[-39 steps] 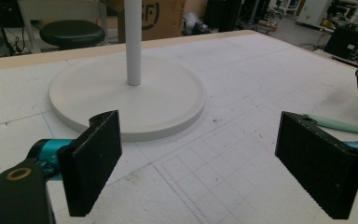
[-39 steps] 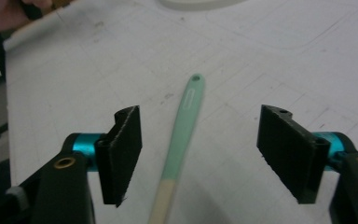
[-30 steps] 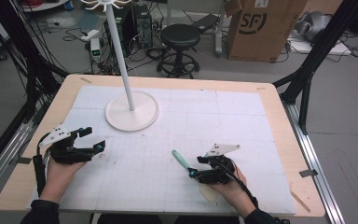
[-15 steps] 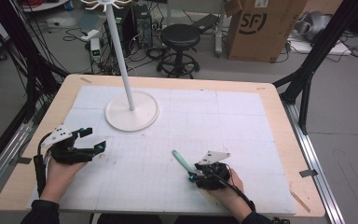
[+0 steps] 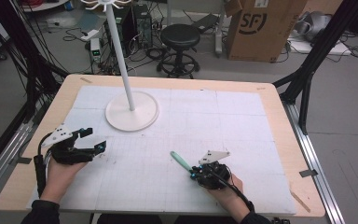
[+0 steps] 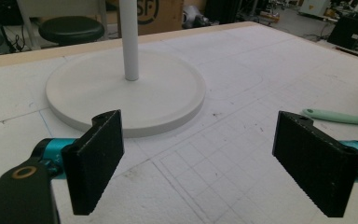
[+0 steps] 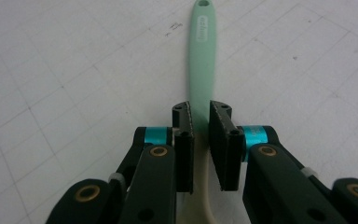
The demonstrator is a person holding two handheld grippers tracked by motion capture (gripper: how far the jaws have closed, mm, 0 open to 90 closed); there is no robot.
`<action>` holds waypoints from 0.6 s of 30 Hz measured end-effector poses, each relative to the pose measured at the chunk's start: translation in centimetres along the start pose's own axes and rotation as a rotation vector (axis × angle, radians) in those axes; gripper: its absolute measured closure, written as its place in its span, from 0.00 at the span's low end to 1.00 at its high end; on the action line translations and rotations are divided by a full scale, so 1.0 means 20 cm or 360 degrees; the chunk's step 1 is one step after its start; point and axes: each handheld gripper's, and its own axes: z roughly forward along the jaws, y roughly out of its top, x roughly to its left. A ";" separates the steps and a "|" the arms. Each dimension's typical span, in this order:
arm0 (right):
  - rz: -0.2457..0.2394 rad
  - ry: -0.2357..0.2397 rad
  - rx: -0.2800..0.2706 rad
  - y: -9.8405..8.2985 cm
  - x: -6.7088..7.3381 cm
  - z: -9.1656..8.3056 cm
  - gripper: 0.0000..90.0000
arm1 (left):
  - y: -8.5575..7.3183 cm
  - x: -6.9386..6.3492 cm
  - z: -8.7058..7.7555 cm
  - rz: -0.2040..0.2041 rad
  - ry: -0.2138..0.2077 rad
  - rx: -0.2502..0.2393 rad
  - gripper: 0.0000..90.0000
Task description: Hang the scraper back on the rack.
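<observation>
- High view: the right hand lies low near the front edge of the desk, right of the middle, its forearm coming in from the front. The right gripper points away and to the left, at the near end of a mint-green spatula that lies flat on the white gridded mat and slants toward the desk's middle.
- The left hand rests near the front-left corner, its left gripper level and pointing right, jaws spread with nothing between them. A white stand on a round base sits behind it, toward the back-left; it is well apart from the spatula.
- Left gripper view: the two black pads stand wide apart above the bare mat, the stand's base just ahead, the spatula's handle off to the right.
- Right gripper view: the jaws have just been closing and now sit narrow, either side of the spatula where green handle meets cream blade. A thin gap shows on each side, so I cannot tell if they pinch it yet. The handle runs straight ahead, its hanging hole at the far tip.
</observation>
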 end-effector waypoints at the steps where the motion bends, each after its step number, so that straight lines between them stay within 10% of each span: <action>1: 0.0012 0.0015 -0.0002 0.00 -0.01 0.00 0.89 | 0.00 0.00 0.00 0.0004 -0.0003 0.0001 0.19; 18: 0.0087 0.0191 -0.0240 0.19 -0.14 -0.12 0.90 | 0.00 0.00 0.00 0.0002 -0.0012 -0.0014 0.19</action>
